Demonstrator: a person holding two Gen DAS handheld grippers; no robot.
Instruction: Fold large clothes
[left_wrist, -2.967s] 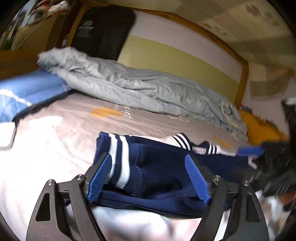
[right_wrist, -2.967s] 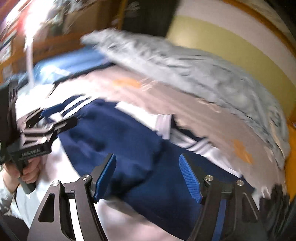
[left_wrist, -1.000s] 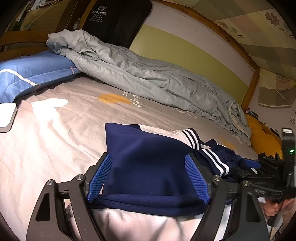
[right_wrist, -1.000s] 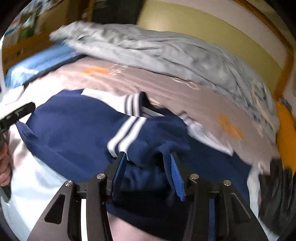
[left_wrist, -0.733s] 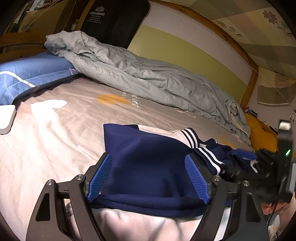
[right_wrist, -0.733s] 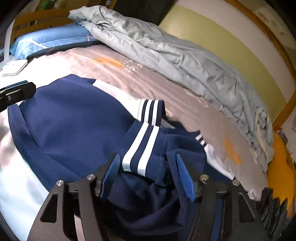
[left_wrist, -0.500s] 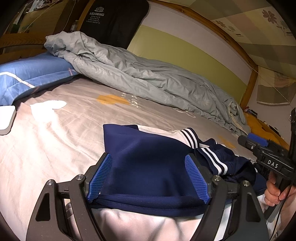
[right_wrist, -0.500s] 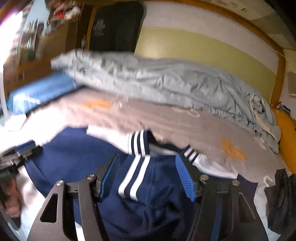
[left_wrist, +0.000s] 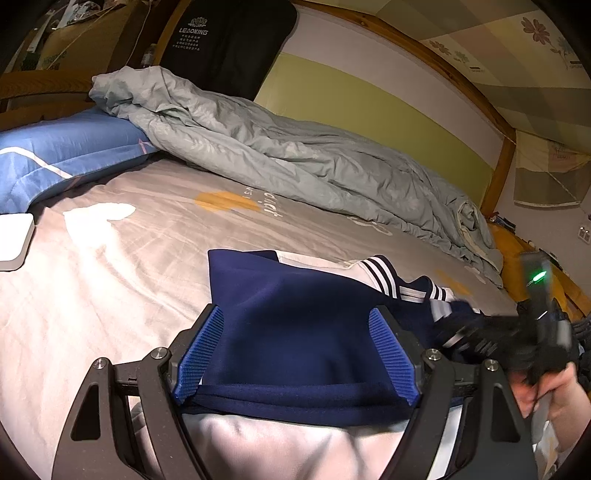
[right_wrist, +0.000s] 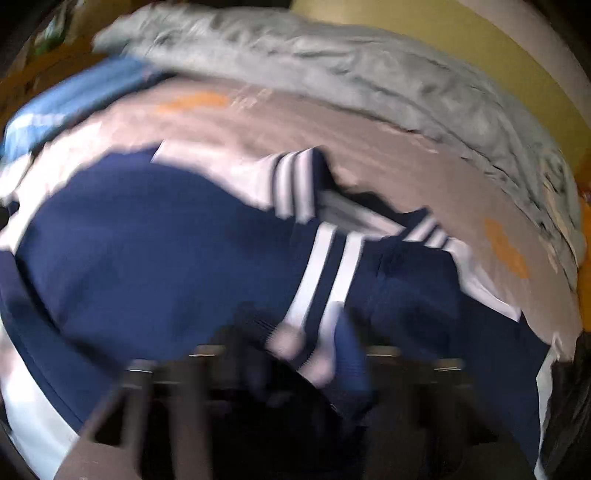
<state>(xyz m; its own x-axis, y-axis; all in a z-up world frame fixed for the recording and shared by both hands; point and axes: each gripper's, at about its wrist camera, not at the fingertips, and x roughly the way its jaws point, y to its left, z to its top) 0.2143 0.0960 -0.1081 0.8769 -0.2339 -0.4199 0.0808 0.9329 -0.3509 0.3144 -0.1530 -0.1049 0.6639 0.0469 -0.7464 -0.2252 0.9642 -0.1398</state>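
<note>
A navy garment with white stripes lies partly folded on the bed, seen also in the right wrist view. My left gripper stands open and still over its near hem, with the cloth spread between the blue pads. The blurred right gripper points down at the bunched sleeve. Its jaws are closing, and the striped cuff sits pinched between them. In the left wrist view the right gripper shows at the garment's right side, held by a hand.
A rumpled grey duvet runs along the far side of the bed. A blue pillow and a white box lie at the left. The grey sheet lies around the garment. A dark heap lies at the right.
The right gripper has come down onto the striped cuff, and its jaws have narrowed from wide apart to nearly together. The left gripper has not moved.
</note>
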